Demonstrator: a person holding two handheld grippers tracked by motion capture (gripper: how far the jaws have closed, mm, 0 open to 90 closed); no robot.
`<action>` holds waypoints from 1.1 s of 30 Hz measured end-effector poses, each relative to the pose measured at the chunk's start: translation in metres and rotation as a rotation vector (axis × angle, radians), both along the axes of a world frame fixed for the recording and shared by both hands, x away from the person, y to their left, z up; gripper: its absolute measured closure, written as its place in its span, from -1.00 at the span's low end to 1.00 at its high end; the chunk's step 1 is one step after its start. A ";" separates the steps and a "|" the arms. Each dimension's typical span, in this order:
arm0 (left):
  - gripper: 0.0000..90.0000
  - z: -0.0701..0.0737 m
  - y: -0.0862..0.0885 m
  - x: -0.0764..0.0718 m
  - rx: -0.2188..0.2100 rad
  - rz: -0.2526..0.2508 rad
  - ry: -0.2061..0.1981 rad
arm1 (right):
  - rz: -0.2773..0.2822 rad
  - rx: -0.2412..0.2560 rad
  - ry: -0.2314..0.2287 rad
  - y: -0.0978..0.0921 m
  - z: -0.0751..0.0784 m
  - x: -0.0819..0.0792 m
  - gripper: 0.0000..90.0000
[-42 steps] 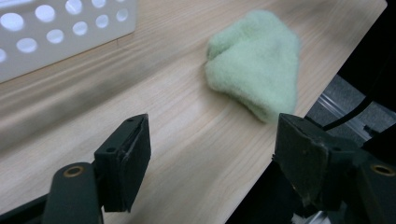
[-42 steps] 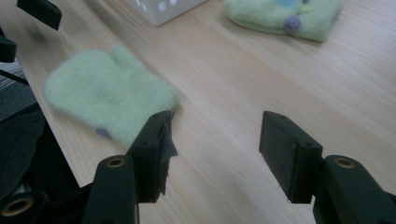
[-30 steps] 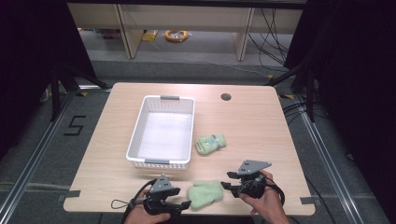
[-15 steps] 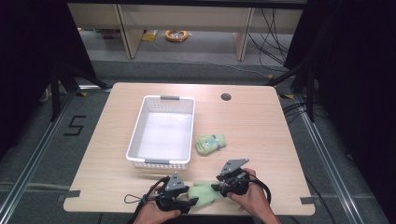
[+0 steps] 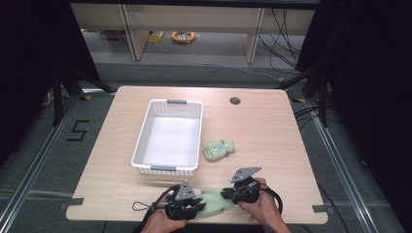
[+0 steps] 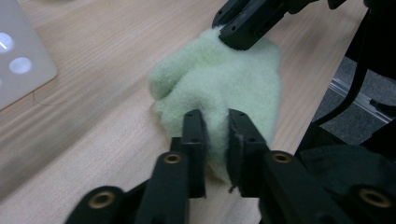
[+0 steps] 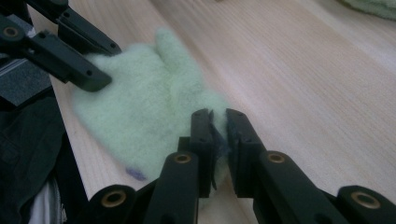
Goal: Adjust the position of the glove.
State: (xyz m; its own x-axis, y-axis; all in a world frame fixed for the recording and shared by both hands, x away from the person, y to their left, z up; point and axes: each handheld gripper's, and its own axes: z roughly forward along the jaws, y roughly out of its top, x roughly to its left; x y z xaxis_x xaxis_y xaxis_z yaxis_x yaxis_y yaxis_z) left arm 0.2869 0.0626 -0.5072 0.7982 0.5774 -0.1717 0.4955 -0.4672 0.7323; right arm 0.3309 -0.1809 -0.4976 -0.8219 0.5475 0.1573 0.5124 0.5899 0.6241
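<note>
Jaws of both grippers pinch a green mitten [image 5: 214,200] on the wooden table [image 5: 272,126].

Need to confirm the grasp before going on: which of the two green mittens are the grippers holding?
The plain green mitten at the table's near edge, pinched by the left gripper and right gripper. The other mitten lies free beside the white basket.

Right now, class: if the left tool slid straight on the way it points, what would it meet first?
The left tool is already shut on the green mitten. Straight beyond the mitten stands the right tool, gripping the mitten's far end, so it would probably meet that first; depth is hard to judge.
</note>
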 end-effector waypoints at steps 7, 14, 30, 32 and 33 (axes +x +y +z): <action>0.84 0.013 -0.005 0.006 -0.050 -0.006 -0.007 | -0.001 0.060 -0.013 -0.012 0.012 -0.005 0.88; 0.81 0.020 -0.021 0.022 0.002 -0.042 -0.041 | -0.080 0.085 -0.009 -0.031 0.021 -0.009 0.87; 0.42 0.009 -0.026 0.031 0.013 -0.026 0.001 | -0.158 -0.007 -0.010 -0.033 0.006 -0.008 0.52; 0.28 0.013 -0.024 0.028 -0.005 -0.013 0.009 | -0.167 -0.005 -0.023 -0.033 0.008 -0.007 0.34; 0.19 0.016 -0.022 0.027 -0.003 -0.007 0.003 | -0.175 -0.008 -0.017 -0.033 0.012 -0.006 0.31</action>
State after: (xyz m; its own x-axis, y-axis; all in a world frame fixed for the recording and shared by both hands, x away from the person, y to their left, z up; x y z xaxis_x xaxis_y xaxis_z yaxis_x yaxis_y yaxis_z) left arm 0.3136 0.0406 -0.4917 0.8015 0.5716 -0.1758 0.4946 -0.4683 0.7321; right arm 0.3246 -0.2137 -0.4855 -0.7162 0.6839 0.1390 0.5970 0.4973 0.6295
